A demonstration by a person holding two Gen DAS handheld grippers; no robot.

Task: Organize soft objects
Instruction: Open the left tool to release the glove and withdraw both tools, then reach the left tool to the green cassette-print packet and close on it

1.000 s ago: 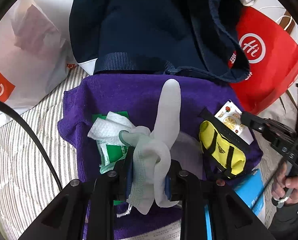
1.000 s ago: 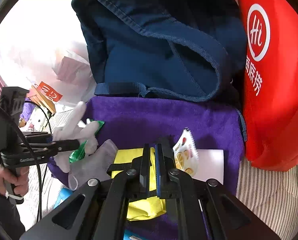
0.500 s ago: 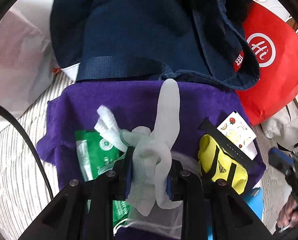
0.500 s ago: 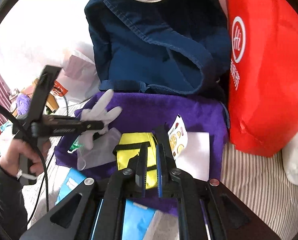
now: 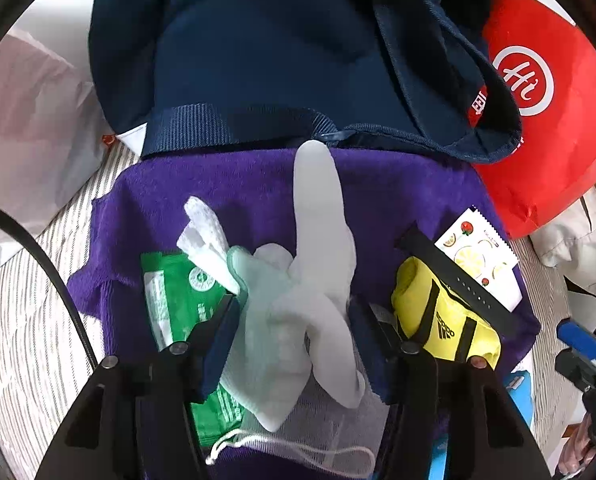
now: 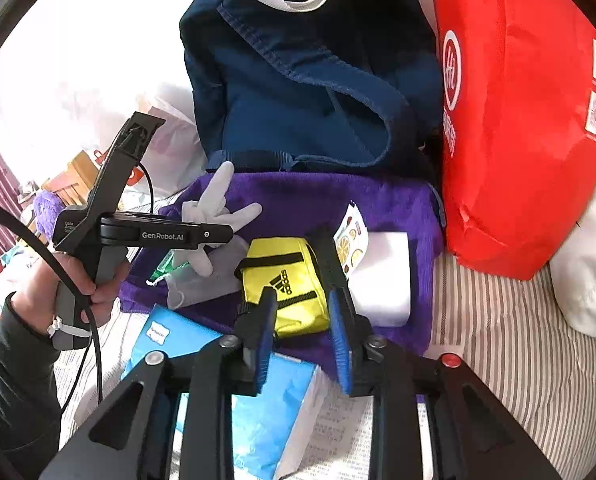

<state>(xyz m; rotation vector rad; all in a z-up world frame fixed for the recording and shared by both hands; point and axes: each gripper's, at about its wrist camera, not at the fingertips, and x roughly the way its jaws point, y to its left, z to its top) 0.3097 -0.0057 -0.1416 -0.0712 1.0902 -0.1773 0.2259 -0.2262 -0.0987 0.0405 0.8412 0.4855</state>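
Observation:
A white glove (image 5: pixel 317 280) stands loosely between the opening jaws of my left gripper (image 5: pixel 294 304), one finger pointing up; the inner pad faces show beside it. Under it lie a green packet (image 5: pixel 178 296) and a mesh drawstring bag (image 5: pixel 317 432) on a purple towel (image 5: pixel 397 184). In the right wrist view the left gripper (image 6: pixel 218 236) is seen side-on with the glove (image 6: pixel 218 204) behind it. My right gripper (image 6: pixel 299 300) hovers over the near end of a yellow pouch (image 6: pixel 286 276). Its jaws are opening and its pads press on nothing.
A navy tote bag (image 6: pixel 298 100) stands open behind the towel, a red bag (image 6: pixel 517 120) to its right. A black strap (image 5: pixel 457 280), a lemon sachet (image 5: pixel 477 256) and a white block (image 6: pixel 385 280) lie right of the pouch. A blue pack (image 6: pixel 266 420) lies nearest on the striped sheet (image 6: pixel 517 340).
The left jaws have spread apart from a tight pinch on the glove. The right gripper has drawn back and up from the yellow pouch, and its shut jaws have parted.

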